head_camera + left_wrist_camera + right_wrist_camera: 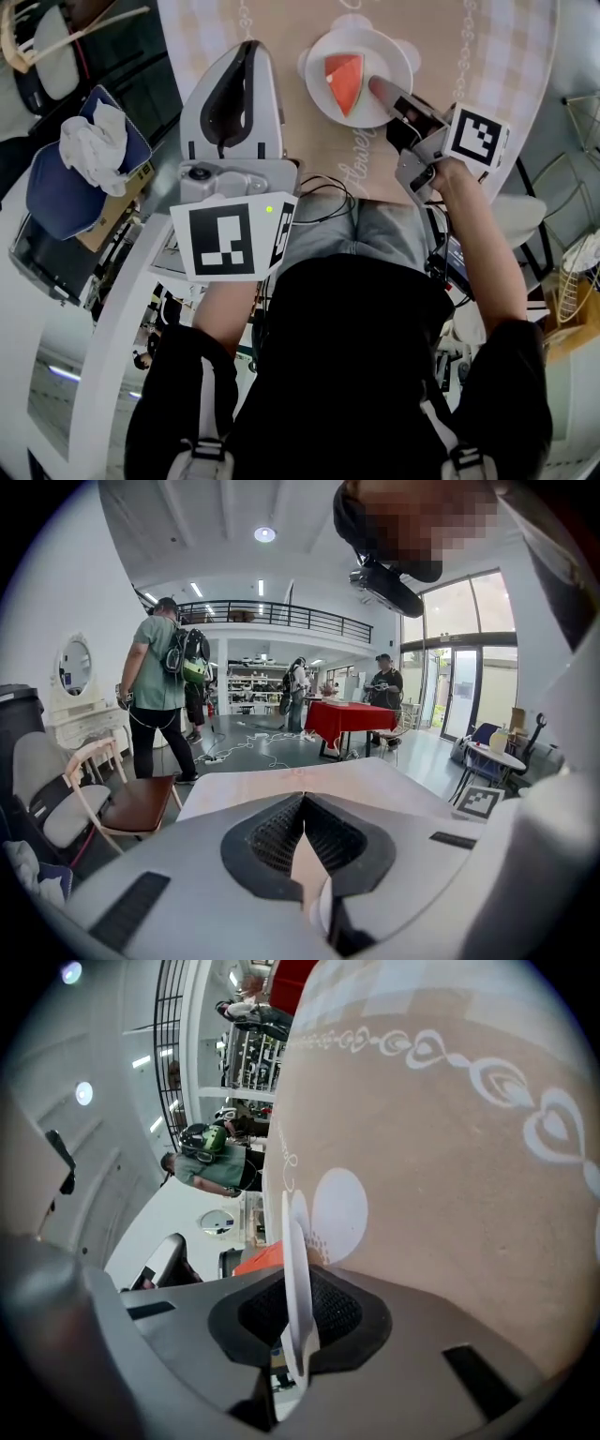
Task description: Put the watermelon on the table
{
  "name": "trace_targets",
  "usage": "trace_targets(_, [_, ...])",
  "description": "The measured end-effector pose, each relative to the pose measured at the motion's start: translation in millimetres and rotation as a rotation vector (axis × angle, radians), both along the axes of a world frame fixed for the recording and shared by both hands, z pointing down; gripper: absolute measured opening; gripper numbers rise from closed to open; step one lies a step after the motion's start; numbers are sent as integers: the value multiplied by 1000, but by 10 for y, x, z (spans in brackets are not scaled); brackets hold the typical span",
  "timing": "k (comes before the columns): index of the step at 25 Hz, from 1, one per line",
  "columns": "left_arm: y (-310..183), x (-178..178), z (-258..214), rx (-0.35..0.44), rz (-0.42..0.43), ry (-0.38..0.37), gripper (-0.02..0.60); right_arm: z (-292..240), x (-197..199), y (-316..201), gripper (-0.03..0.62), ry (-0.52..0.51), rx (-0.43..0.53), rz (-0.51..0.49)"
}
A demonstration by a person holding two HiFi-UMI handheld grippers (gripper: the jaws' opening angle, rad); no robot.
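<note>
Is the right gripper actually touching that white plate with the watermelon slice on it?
Touching. In the right gripper view, the fingers of the right gripper are shut on the thin rim of the plate, seen edge-on between them.

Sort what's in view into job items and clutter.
Job: watermelon slice; white plate under it; table; right gripper, clamped on the plate's rim.
Lying about: left gripper, shut and empty; white cloth; wooden chair; red-draped table.
</note>
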State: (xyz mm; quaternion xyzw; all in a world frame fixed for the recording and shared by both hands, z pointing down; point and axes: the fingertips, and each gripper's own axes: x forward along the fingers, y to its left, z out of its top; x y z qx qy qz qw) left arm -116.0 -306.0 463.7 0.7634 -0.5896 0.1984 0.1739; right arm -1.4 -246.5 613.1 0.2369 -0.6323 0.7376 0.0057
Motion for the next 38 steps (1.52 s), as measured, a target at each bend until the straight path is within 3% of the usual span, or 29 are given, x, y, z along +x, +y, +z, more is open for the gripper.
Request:
trace_targets(4, [-26,20,-52,7,4,-4,9,31,6,31,53,108,-3,-47])
trace_targets(6, [-39,17,-61,10,4,-6,9,31,3,73,106,147,-3,-78])
trace_targets(10, [-52,36,-53,8,7,-8,9,-23,-24,68,199,154,24,-114])
trace_targets(13, [-49,59,-57,7,8,-7,9,-40,38,50,225,183,47,-131])
trace_targets(26, [-97,112,-268,41,30,4,9,-48,416,102,229,297,69,-147])
trace_targets(38, [53,45,-599,85,39,28,9,-360,511,124,229,393,167,-178])
